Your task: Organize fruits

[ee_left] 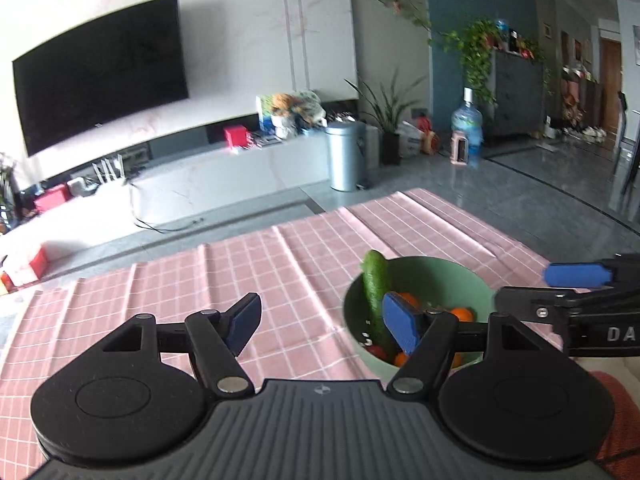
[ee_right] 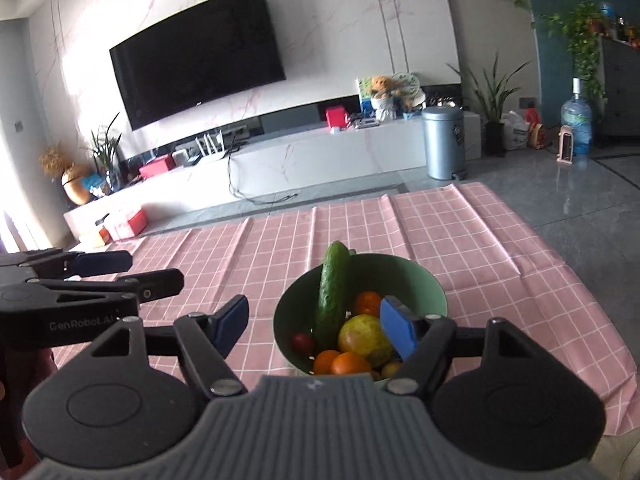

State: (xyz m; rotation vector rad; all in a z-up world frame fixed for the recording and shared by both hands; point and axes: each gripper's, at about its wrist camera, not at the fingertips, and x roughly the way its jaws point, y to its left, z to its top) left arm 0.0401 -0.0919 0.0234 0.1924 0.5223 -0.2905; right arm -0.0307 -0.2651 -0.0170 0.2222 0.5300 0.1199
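A pale green round bowl (ee_right: 434,294) sits near the front edge of the table on a pink checked tablecloth (ee_right: 460,236), and every piece of produce in view is already inside it: a long dark green cucumber (ee_right: 333,292) leans upright against the far left wall with its tip above the rim, a large yellow-green round fruit (ee_right: 362,334) fills the middle, small orange tangerines (ee_right: 344,362) lie in front and one behind, and a small dark red round fruit (ee_right: 302,342) rests at the cucumber's foot. The right gripper (ee_right: 316,326) hangs just in front of the bowl with its blue-padded fingers spread wide and nothing between them, seemingly lined up to reach in or just clear of the bowl. The left gripper (ee_left: 324,326) is likewise wide open and empty, held beside the bowl's left side; its right finger overlaps the bowl in its own view. The cloth around the bowl shows no loose fruit, so the sorting looks nearly or fully done. The leaning cucumber is the awkward piece: it stands in the way of a reach from the left and could tip out if nudged. Behind the table are a black wall television (ee_right: 198,54), a white low cabinet (ee_right: 320,152) and a grey metal bin (ee_right: 444,142), all well apart from the work.
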